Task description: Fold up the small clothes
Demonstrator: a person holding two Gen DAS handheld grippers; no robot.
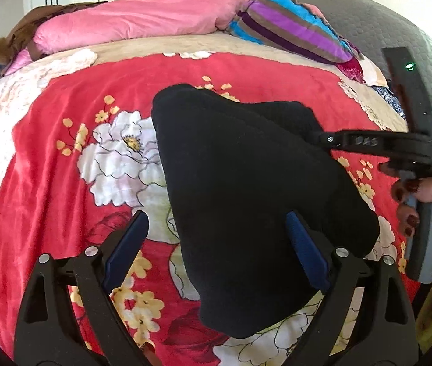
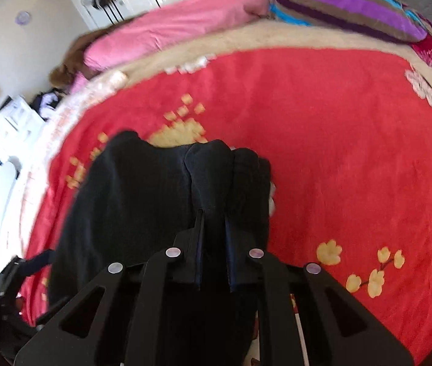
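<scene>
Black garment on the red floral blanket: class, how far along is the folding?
Done: the black garment looks bunched rather than neatly folded, so nothing is finished. In hand: the right gripper is shut on the garment's edge; the left gripper is open over its near end. Left: make the fold and lay it flat on the blanket.

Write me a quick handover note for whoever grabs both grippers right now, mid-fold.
Right gripper: shut on a bunched edge of the black garment.
Left gripper: open, the garment's near part between its fingers, no grip.
Garment: on the red floral blanket, one side lifted and draped, not flat.
Done: one edge picked up.
Left: probably grip with the left, carry the fold over, flatten.
</scene>
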